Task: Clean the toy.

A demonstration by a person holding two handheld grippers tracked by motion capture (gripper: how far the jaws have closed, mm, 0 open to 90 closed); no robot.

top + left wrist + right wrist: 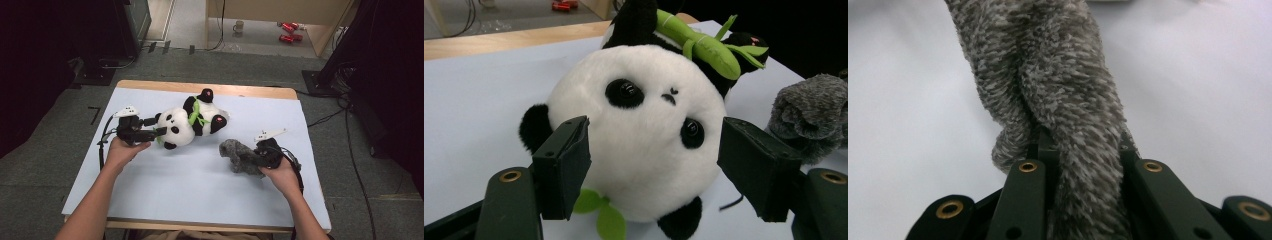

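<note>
Between the wide-spread jaws of the left gripper (pixel 654 167) sits the round white head of a black-and-white plush panda (pixel 192 121), which lies on its back on the pale blue table cover (pixel 165 190) with a green stuffed bamboo stalk (pixel 696 42) across its chest. In the left gripper view the two black pads flank the panda's cheeks; the one beside its ear sits right against the fur, while the other stands just clear of it, so the jaws are open around the head rather than clamped on it. A green felt leaf (pixel 604 217) pokes out under the panda's chin, close to the gripper.

Near the panda, on the side of its pink-soled foot, lies a shaggy grey plush toy (pixel 237 156), apart from the panda. The right gripper (pixel 261 159) has its jaws closed tight on this grey fur: in the right gripper view the pile is pinched between the black fingers (pixel 1030 195) and rises from them in a twisted rope.

Beyond the panda runs the table's wooden far edge (pixel 240 90). On the floor well past it stand a pale mug (pixel 239 26) and two red cans (pixel 289 31).
</note>
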